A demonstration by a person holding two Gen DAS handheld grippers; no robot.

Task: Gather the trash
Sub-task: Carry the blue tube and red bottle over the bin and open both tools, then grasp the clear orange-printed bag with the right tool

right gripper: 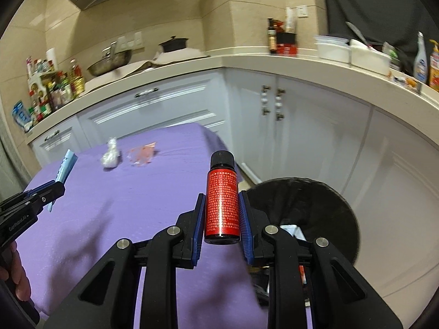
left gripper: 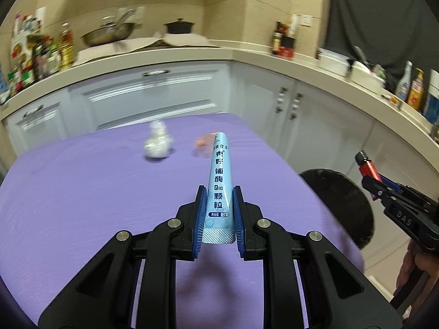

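Observation:
My left gripper (left gripper: 219, 192) is shut on a light blue stick sachet (left gripper: 219, 183) with dark print, held above the purple tablecloth (left gripper: 82, 192). My right gripper (right gripper: 221, 197) is shut on a small red bottle (right gripper: 221, 205) with a black cap, near the table's right edge. Each view shows the other gripper too: the right gripper (left gripper: 366, 174) with the red bottle (left gripper: 367, 166), and the left gripper (right gripper: 59, 185) with the sachet (right gripper: 65, 168). A crumpled white tissue (left gripper: 157, 145) (right gripper: 110, 156) and a clear pink wrapper (left gripper: 204, 144) (right gripper: 141, 153) lie at the table's far side.
A round black bin (right gripper: 315, 211) (left gripper: 343, 205) stands on the floor right of the table, with some trash inside. White cabinets (right gripper: 192, 104) and a beige counter (right gripper: 274, 61) with pans, bottles and containers wrap around behind. A hand (left gripper: 422, 268) holds the right gripper.

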